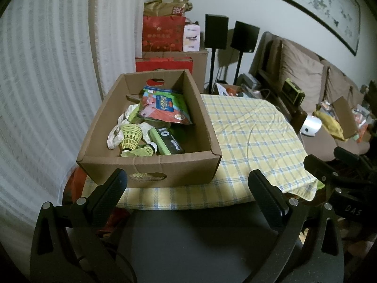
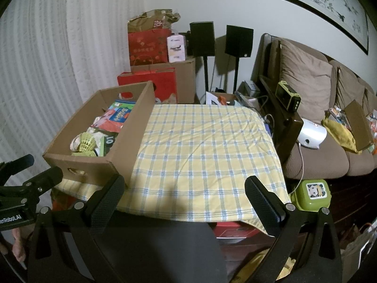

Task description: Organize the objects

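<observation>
Both my tongs hang released over the near table edge, holding nothing.

Ahead of my left gripper (image 1: pixel 187 180) sits the cardboard box (image 1: pixel 150 167) with yellow shuttlecocks (image 1: pixel 130 135), a green pack (image 1: pixel 168 141) and a snack bag (image 1: pixel 165 106); my right gripper (image 2: pixel 185 187) faces bare checked cloth (image 2: pixel 200 146).

Cardboard box (image 1: pixel 150 165) on the tablecloth's (image 1: pixel 249 132) left side, shuttlecocks (image 1: pixel 130 135) inside, sofa (image 2: pixel 318 146) to the right
</observation>
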Demonstrator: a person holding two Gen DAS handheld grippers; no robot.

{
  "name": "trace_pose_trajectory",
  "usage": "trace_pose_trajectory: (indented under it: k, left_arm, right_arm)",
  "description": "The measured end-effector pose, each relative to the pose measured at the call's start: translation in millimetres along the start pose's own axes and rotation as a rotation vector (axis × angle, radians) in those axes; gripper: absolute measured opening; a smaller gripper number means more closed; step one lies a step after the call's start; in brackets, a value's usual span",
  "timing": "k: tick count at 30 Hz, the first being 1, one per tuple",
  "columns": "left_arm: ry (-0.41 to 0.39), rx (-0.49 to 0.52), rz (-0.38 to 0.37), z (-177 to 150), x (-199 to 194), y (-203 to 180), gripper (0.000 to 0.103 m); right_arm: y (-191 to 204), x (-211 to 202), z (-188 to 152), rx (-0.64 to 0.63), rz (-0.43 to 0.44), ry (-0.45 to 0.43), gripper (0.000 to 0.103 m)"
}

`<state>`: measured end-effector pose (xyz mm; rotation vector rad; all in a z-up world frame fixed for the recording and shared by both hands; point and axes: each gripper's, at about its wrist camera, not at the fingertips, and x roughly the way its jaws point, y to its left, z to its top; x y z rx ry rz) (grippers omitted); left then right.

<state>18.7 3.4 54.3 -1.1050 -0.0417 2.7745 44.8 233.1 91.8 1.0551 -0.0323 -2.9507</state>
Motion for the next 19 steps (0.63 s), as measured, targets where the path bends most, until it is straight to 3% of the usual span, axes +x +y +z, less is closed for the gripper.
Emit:
trace_pose_trajectory:
  k: [19]
  left_arm:
    - [-0.001,0.012,0.007,-1.7,0.6,-1.7,0.103]
  right_arm:
    - [1.0,-1.5,-0.2,0.002,0.001,-0.001,0.103]
